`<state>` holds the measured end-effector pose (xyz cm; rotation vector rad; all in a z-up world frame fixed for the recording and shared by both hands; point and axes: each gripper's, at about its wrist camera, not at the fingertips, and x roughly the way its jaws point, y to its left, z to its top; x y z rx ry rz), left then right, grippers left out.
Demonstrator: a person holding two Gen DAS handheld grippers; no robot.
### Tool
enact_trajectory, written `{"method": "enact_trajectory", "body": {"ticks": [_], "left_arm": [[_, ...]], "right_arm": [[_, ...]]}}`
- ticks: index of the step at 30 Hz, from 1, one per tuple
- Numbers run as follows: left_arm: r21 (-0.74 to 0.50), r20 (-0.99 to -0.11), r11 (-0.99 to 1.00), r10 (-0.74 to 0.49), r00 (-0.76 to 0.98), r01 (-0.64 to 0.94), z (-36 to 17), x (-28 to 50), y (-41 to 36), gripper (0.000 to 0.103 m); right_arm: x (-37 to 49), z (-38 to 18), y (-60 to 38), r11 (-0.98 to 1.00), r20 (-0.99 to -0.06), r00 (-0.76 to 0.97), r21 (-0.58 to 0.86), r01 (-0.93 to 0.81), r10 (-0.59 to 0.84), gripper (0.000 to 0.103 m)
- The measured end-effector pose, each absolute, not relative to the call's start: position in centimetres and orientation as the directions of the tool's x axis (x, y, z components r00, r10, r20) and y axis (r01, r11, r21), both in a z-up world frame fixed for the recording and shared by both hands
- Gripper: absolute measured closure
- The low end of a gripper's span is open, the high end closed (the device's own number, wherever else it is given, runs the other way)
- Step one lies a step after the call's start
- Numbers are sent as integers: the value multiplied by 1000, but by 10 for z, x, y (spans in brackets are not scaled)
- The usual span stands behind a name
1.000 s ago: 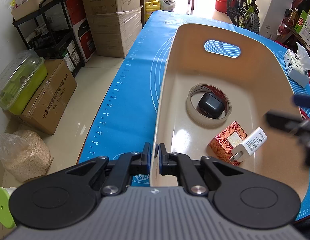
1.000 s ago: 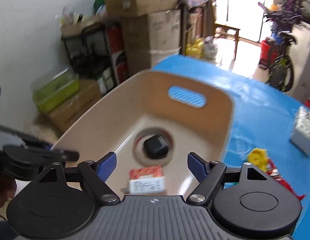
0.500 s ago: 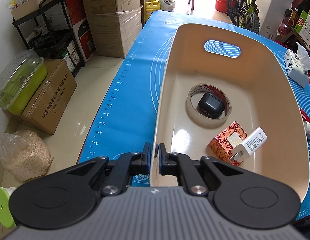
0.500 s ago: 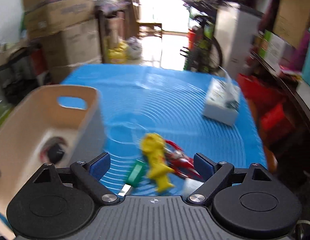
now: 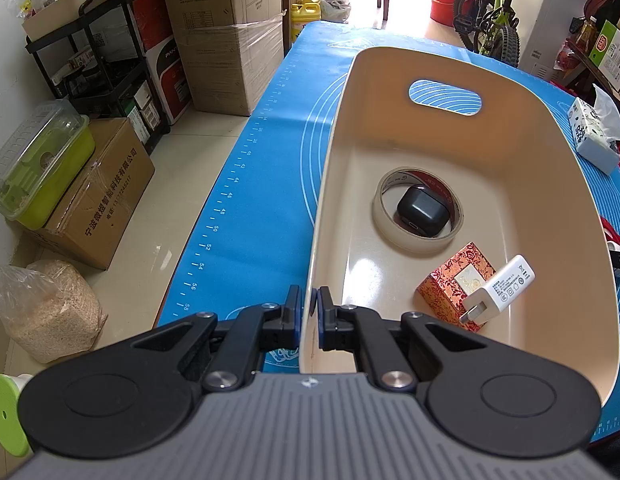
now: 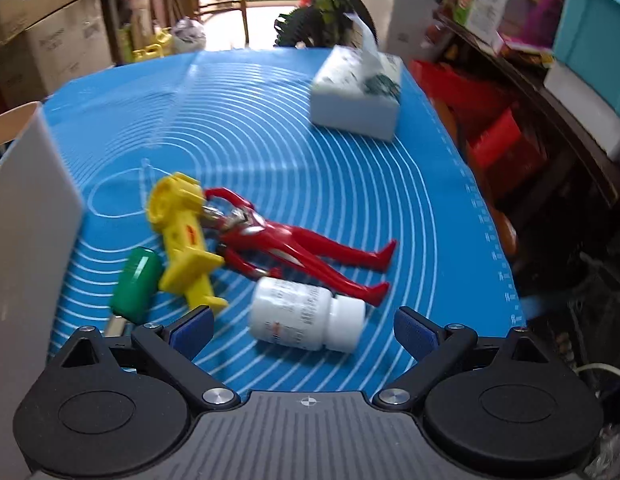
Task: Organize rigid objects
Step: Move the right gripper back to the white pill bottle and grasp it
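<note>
Reaching for the white bottle (image 6: 306, 318): the right gripper (image 6: 302, 330), empty, has just been opening wide and now straddles it. Advice: settle lower, close across the body, not the cap. Bottle: white, printed label, lying on its side on the blue worktop (image 6: 350, 184), near a red figure (image 6: 298, 248). Left gripper (image 5: 309, 312) pinches the beige bin (image 5: 550, 184) rim.

bottle (image 6: 298, 316): label blurred | green tool (image 6: 136, 280): tip hidden (behind tongs)
</note>
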<state>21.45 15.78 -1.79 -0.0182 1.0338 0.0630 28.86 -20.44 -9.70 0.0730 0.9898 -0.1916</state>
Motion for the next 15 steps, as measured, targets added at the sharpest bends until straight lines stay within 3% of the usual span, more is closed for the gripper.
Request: {"method": "enact_trajectory", "body": {"ticks": [5,12,15], "left_arm": [[15,-859,998,44,509,-62,-18,214,158,93],[15,-859,998,45,509,-62,-18,214,158,93],[15,-859,998,44,509,-62,-18,214,158,93]], "right_arm": [[293,-110,-215,970,-846,520,18,243,-114,9],[294,-116,-214,973,-848,521,27,228,-99,36],[291,-113,-206,978,-838,531,-17,206,-126,39]]}}
